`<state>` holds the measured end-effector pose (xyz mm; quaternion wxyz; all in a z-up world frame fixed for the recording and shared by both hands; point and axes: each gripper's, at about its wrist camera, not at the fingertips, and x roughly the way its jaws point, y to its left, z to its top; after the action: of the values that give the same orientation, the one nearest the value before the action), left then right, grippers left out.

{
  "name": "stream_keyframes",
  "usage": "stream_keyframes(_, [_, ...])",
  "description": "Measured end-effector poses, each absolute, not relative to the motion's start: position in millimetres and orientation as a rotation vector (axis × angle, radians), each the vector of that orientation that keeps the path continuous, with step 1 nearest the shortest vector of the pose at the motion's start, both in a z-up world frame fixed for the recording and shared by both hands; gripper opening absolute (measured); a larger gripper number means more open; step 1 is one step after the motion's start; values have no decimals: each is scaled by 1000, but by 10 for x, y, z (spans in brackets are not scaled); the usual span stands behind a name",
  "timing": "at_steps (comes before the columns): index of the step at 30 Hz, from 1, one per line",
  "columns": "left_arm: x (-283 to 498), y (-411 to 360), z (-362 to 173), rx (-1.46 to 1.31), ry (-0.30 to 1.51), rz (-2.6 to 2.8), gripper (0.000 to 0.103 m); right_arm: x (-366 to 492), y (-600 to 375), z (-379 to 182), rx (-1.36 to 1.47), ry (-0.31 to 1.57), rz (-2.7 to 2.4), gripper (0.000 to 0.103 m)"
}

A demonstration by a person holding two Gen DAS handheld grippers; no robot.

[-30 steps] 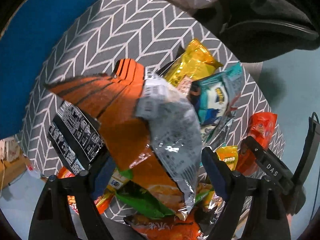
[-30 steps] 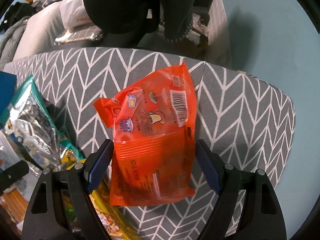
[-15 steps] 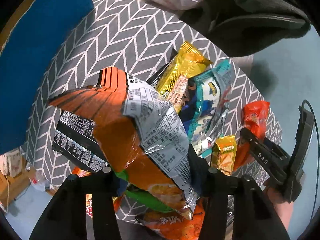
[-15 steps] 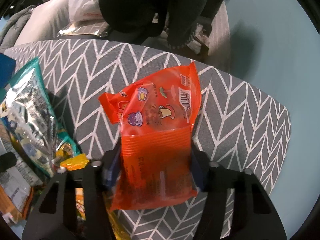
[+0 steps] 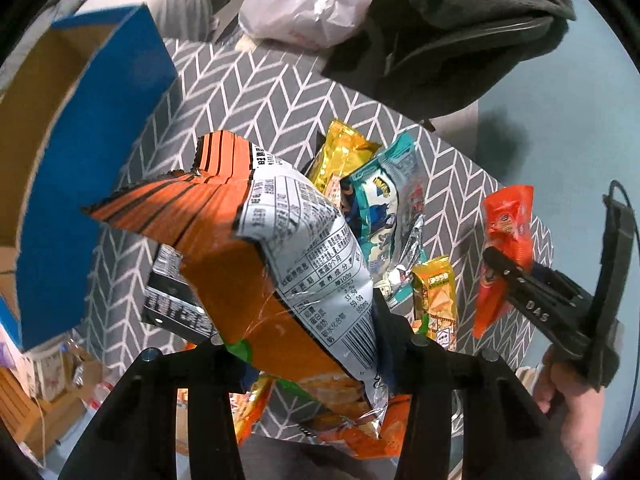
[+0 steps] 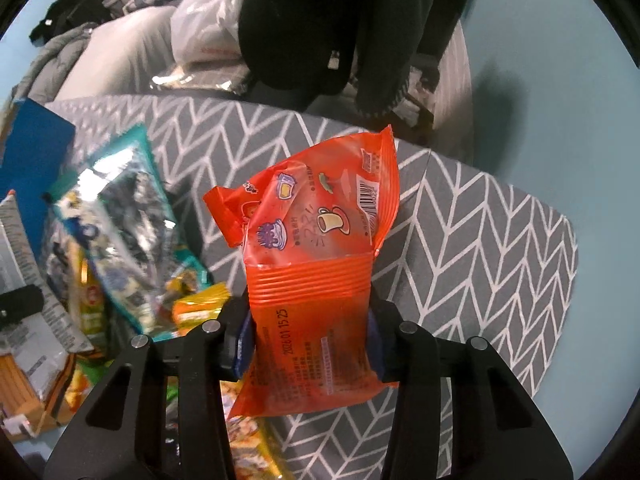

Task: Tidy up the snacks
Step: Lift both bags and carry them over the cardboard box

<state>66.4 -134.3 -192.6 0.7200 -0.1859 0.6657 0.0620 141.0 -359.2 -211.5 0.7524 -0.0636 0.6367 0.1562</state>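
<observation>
My left gripper (image 5: 304, 344) is shut on a large orange chip bag (image 5: 248, 252) with a silver label and holds it above the grey chevron cloth (image 5: 256, 96). My right gripper (image 6: 308, 336) is shut on a small red-orange snack packet (image 6: 320, 248) and holds it above the cloth (image 6: 480, 240). In the left wrist view the right gripper (image 5: 508, 264) shows at the right with the red-orange packet (image 5: 508, 220). Loose snacks lie on the cloth: a yellow packet (image 5: 340, 152), a teal bag (image 5: 384, 200), a small yellow pack (image 5: 436, 296).
An open blue cardboard box (image 5: 80, 152) stands at the left of the cloth. A white plastic bag (image 5: 304, 0) and dark clothing (image 5: 460, 28) lie beyond the far edge. A black packet (image 5: 176, 300) lies under the orange bag. The teal bag (image 6: 116, 216) is left of the right gripper.
Both grippers closed from open onto their packets and lifted them off the cloth. The left view drew back, bringing the blue box into sight.
</observation>
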Motion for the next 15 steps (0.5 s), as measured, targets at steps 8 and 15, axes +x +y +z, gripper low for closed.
stream_keyframes(8, [612, -1271, -1616, -297, 1422, 113, 47, 1271, -3451, -1632, -118, 1334, 360, 44])
stream_keyframes(15, [549, -1095, -1337, -238, 1381, 91, 47, 1074, -3210, -1277, -91, 1299, 405, 44])
